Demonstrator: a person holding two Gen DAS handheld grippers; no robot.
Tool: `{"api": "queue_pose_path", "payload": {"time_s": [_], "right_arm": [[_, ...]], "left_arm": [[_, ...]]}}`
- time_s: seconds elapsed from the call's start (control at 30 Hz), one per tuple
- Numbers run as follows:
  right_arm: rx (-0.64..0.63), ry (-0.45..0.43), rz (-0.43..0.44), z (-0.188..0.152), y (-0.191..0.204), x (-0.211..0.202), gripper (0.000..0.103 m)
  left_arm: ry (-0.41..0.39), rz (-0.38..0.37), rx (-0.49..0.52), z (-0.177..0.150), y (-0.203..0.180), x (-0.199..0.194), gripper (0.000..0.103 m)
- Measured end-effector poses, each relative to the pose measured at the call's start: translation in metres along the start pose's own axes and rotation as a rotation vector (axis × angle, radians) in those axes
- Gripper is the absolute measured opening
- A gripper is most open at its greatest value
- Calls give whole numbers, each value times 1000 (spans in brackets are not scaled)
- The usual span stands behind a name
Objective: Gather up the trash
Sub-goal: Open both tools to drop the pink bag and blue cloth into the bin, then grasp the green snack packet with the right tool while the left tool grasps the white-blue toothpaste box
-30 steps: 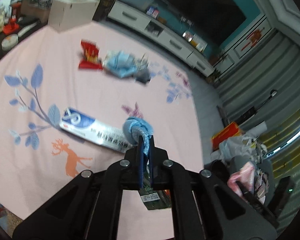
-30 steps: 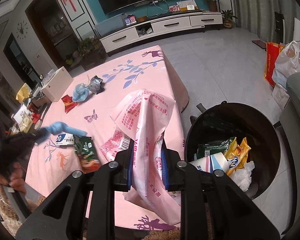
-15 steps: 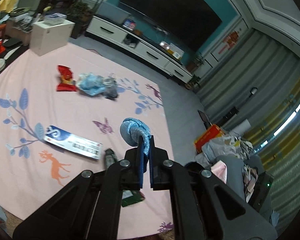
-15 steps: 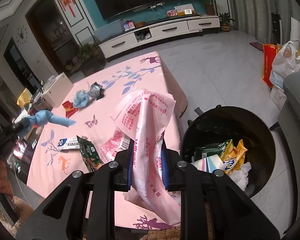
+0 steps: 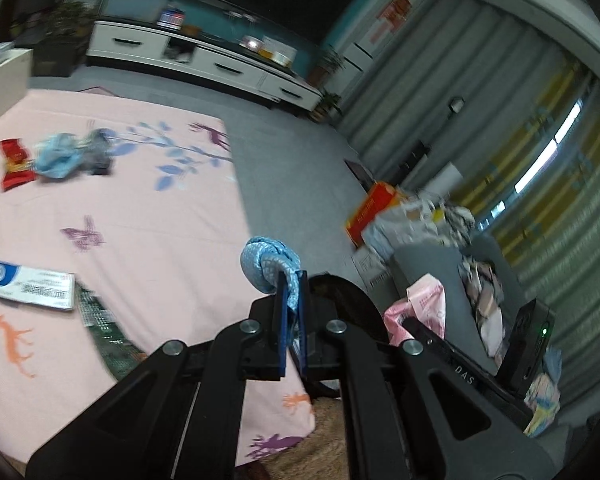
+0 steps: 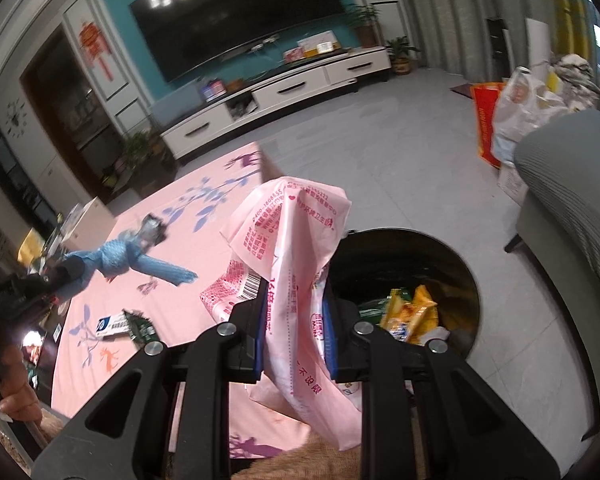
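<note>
Left gripper (image 5: 291,280) clamped on blue rag (image 5: 266,264) | right gripper (image 6: 294,300) clamped on pink wrapper (image 6: 292,232) | release only once squarely above black bin (image 6: 460,264).

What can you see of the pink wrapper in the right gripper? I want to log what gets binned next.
The pink wrapper is a thin, crinkled plastic package with red print and a barcode. It looks empty and limp. The right gripper is shut on its middle, so the top stands up and the bottom hangs below. It is held in the air beside the black bin, touching only the pads.
</note>
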State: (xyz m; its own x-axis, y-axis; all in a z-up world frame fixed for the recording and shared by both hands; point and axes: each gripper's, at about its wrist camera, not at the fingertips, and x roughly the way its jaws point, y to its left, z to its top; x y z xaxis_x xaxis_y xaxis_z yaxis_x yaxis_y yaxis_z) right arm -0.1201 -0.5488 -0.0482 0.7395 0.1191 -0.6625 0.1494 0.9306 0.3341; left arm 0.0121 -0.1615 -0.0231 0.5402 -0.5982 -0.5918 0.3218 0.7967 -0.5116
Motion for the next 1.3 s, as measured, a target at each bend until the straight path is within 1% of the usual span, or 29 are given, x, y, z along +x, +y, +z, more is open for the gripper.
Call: {"api": "queue_pose_path", "payload": {"time_s": [0.2,0.4,0.67,0.73,0.77,0.83,0.87,0.9,0.93,0.97,1.0,1.03,1.1,1.13,1.17,1.2,1.3], "right_arm": [[69,-9,-40,0,-37,-1,23],[129,12,-63,-1,-66,13,24],[188,82,-88,-8,-91,43,24],[192,101,-85,-10,-94,49,27],[193,112,-86,-12,-95,53,28],[191,121,-86,-13,-94,54,32],[194,124,-84,-14,-94,55,34],[199,124,-80,-13,-94,54,39],[202,123,-71,-13,-93,54,47],[204,119,-60,-12,-92,53,51],[203,114,-55,-12,-90,51,57],[198,110,-50,-11,-88,50,61],[177,101,-37,-10,-80,46,69],[163,97,-33,-10,-75,44,72],[152,95,-30,-9,-71,44,72],[141,93,-26,-9,-66,43,74],[109,98,-10,-7,-48,43,79]], "left_arm": [[103,-41,69,-11,-39,52,5],[200,-64,98,-23,-61,103,5],[365,-46,143,-51,-75,176,5],[398,-40,141,-57,-75,188,6],[411,-30,143,-60,-74,193,8],[419,-14,148,-63,-72,196,29],[416,2,149,-64,-70,196,37],[412,14,148,-63,-68,194,52],[406,17,144,-62,-67,190,62],[393,13,132,-60,-65,185,66],[384,10,122,-57,-62,179,77],[376,13,117,-53,-59,173,86],[337,19,111,-45,-52,154,91],[321,23,109,-42,-50,147,95],[298,33,101,-37,-43,134,98],[277,45,86,-32,-36,122,99],[217,84,35,-19,-11,88,99]]}}
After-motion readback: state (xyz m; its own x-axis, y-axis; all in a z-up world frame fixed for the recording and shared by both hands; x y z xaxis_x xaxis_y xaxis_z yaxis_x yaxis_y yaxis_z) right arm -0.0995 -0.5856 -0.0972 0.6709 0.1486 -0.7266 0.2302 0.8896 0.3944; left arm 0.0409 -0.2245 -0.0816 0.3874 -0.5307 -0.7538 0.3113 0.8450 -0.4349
